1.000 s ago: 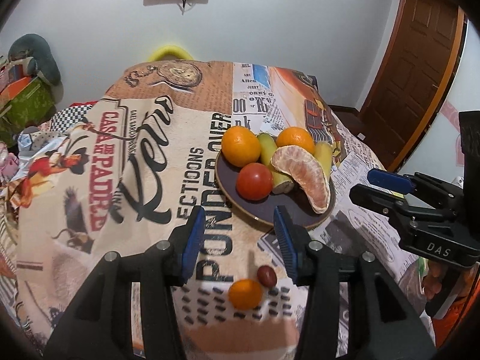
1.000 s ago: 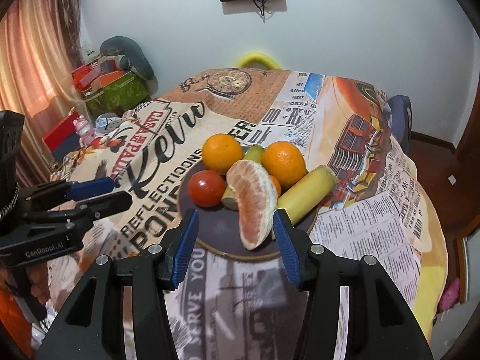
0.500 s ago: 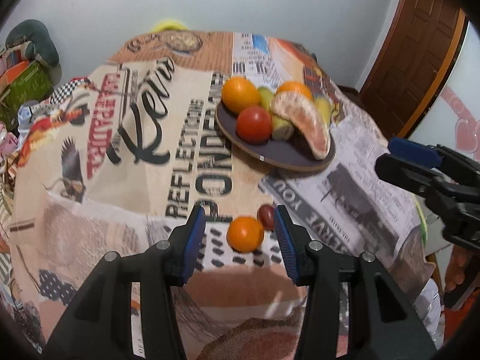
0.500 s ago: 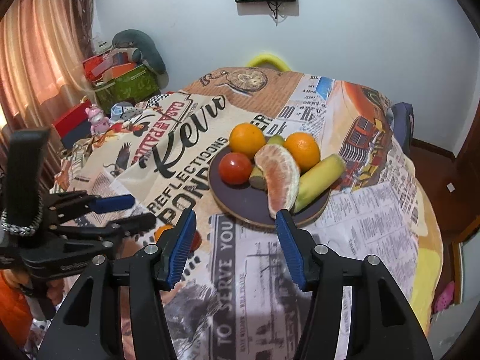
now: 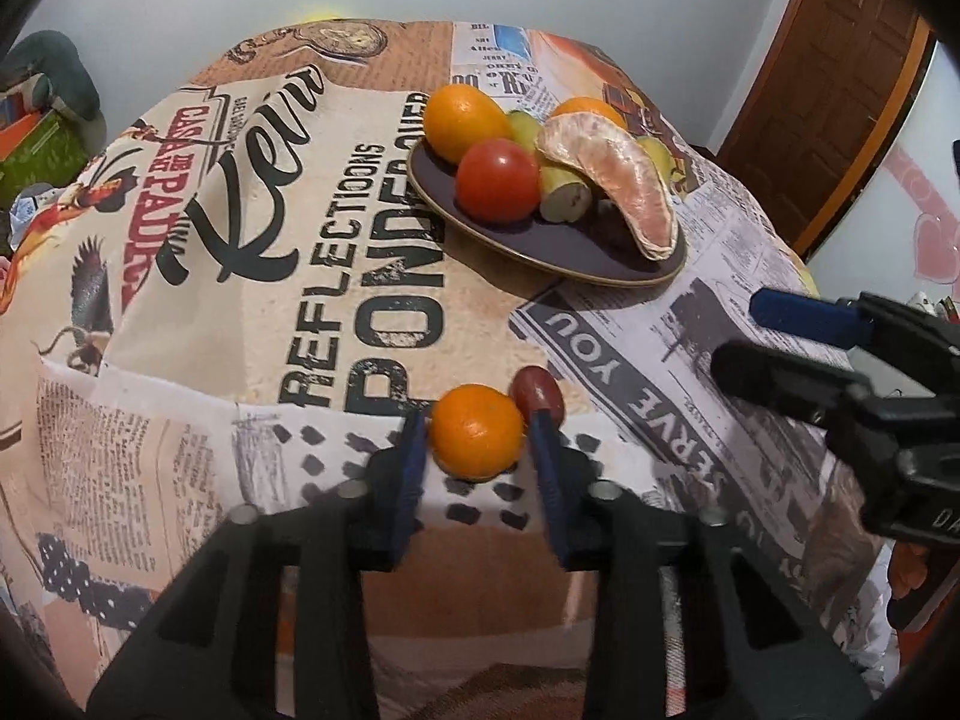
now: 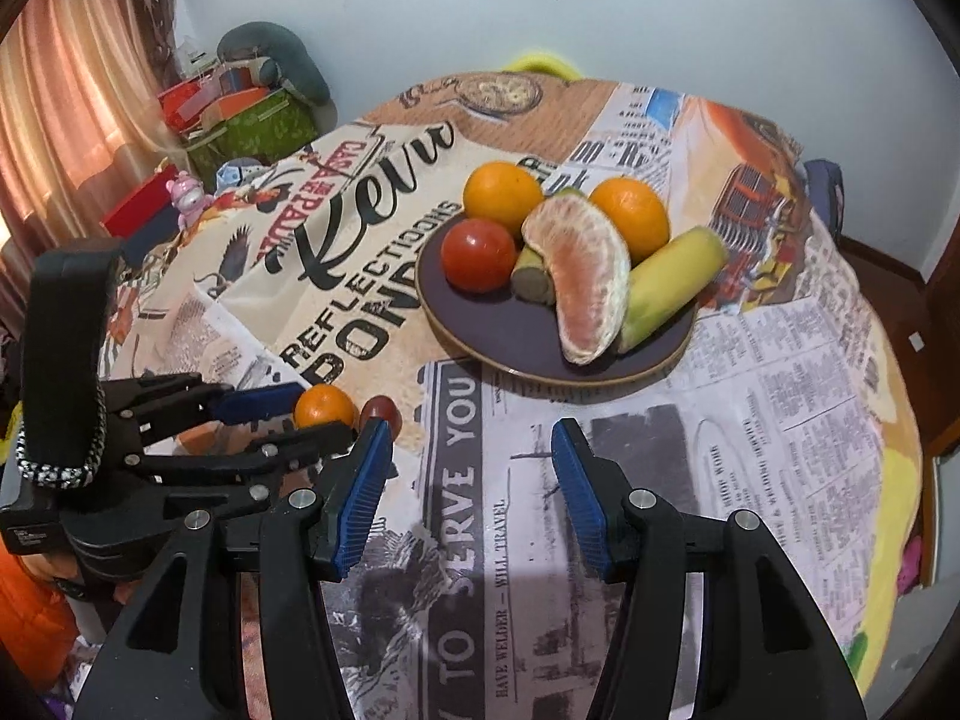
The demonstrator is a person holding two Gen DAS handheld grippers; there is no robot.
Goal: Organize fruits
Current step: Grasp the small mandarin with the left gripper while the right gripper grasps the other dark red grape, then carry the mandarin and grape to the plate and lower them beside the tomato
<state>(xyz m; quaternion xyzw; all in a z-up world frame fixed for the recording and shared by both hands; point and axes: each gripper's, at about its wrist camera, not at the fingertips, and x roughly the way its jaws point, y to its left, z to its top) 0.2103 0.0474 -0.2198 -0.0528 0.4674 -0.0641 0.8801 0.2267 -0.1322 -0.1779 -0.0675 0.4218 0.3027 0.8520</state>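
Note:
A small orange [image 5: 477,439] lies on the table near the front edge, between the blue pads of my left gripper [image 5: 478,438], which have closed in on its sides. A dark red grape-like fruit [image 5: 538,395] lies just right of it. The dark plate [image 5: 543,243] holds two oranges, a red tomato [image 5: 497,180], a peeled citrus segment [image 5: 624,180] and yellow-green pieces. In the right wrist view my right gripper [image 6: 471,468] is open and empty over the tablecloth, in front of the plate [image 6: 510,336]. The small orange [image 6: 324,408] shows there in the left gripper.
A newspaper-print cloth [image 5: 336,228] covers the round table. A brown door [image 5: 828,78] stands at the right. Boxes and soft toys [image 6: 240,114] pile up at the left by a curtain. A yellow chair back [image 6: 534,60] shows behind the table.
My left gripper moved forward and down, and its pads closed around the small orange. My right gripper drew back from the plate and stayed open.

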